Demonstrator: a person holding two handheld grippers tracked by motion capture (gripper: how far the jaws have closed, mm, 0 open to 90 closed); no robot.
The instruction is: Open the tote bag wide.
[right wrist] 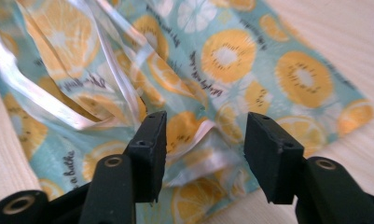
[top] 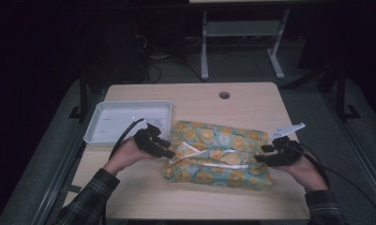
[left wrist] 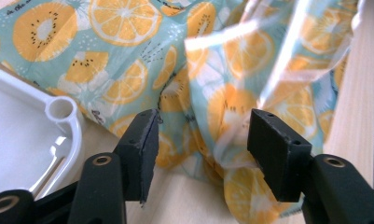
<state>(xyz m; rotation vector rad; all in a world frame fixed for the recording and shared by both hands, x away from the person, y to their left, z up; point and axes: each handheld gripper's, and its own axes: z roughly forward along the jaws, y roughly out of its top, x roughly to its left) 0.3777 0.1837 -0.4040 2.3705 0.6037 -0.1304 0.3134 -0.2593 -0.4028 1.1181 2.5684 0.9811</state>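
Observation:
A teal cloth printed with orange fruit slices (top: 218,154) lies folded in the middle of the wooden table, with pale shiny strips (top: 213,158) running across its top. My left gripper (top: 169,152) is at the cloth's left end, jaws open around a bunched fold of the cloth (left wrist: 212,140). My right gripper (top: 259,158) is at the cloth's right end, also open, with a crumpled corner of the cloth (right wrist: 203,140) between its jaws. Neither pair of jaws presses on the fabric.
A white plastic tray (top: 129,121) sits on the table (top: 195,197) at the left, just behind my left hand; its rounded corner (left wrist: 63,109) is close to the left jaw. A round cable hole (top: 224,95) is near the far edge. A white paper scrap (top: 289,127) lies at the right edge.

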